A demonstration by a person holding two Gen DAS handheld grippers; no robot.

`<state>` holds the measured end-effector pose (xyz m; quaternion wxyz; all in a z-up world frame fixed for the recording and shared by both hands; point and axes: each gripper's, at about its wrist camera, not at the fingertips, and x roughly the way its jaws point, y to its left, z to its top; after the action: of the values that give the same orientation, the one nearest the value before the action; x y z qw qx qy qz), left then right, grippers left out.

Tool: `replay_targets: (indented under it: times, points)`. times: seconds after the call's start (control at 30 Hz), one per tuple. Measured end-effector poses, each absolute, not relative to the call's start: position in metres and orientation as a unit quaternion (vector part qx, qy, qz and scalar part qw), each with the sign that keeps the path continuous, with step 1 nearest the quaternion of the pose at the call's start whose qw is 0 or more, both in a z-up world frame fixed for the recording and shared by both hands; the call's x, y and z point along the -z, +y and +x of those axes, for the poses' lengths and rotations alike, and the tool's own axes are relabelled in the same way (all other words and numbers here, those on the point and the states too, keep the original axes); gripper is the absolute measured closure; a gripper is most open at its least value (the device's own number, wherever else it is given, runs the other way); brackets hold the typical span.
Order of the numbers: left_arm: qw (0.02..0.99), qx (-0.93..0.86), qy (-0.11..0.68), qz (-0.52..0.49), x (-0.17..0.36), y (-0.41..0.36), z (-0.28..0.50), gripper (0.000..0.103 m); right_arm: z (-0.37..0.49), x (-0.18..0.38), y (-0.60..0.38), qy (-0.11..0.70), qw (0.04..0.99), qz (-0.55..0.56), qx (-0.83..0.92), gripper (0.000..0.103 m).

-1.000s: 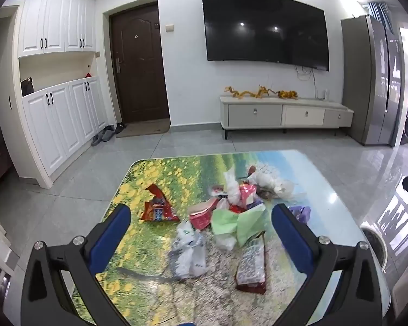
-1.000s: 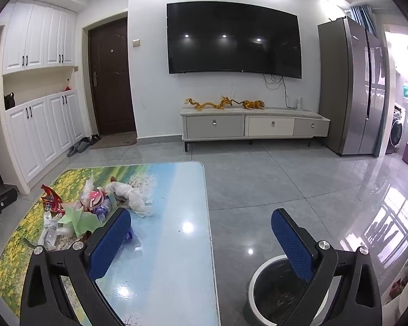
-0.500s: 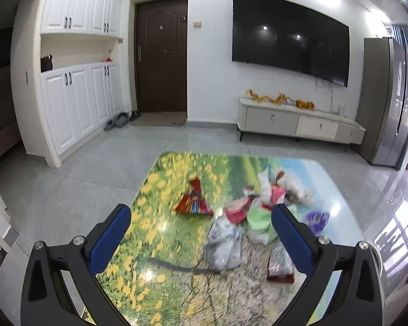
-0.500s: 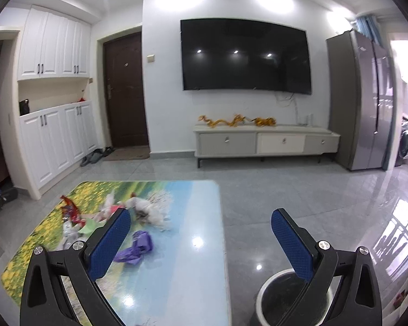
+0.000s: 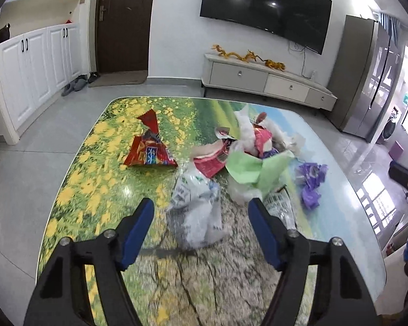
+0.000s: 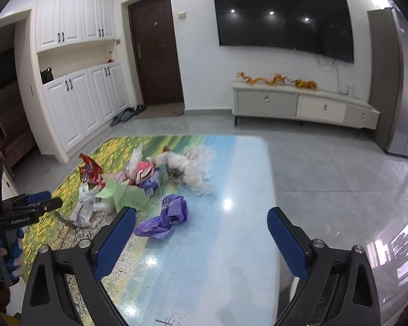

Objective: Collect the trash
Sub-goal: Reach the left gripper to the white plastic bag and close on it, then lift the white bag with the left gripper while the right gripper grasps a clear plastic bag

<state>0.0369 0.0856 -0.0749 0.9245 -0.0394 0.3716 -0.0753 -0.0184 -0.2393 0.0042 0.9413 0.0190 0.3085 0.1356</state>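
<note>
both claws gape wide, empty: left gripper over white bag, contents unclear; right gripper.

Both grippers are hovering with jaws spread wide and holding nothing: the left gripper pointing toward twelve o'clock, the right gripper likewise.

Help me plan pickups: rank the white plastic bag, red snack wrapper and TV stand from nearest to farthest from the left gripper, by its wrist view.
1. White plastic bag, between the open fingers.
2. Red snack wrapper, ahead-left on the table.
3. TV stand, against the far wall.
</note>
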Motion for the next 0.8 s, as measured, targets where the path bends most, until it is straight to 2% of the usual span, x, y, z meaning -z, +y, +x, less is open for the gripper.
replay_targets:
  times: [0.13,0.67,0.8]
  points:
    - [0.918,0.078,0.388,-0.035,0.085,0.084,0.064,0.044,-0.001,0.011,-0.235,0.329,0.932,0.024,-0.152,0.021]
    - [0.9,0.085,0.428,-0.016,0.13,0.08,0.09,0.044,0.07,0.058,-0.199,0.382,0.9,0.021,-0.209,0.021]
    - [0.897,0.09,0.432,-0.025,0.136,0.08,0.093,0.058,0.067,0.053,-0.2,0.372,0.903,0.018,-0.214,0.022]
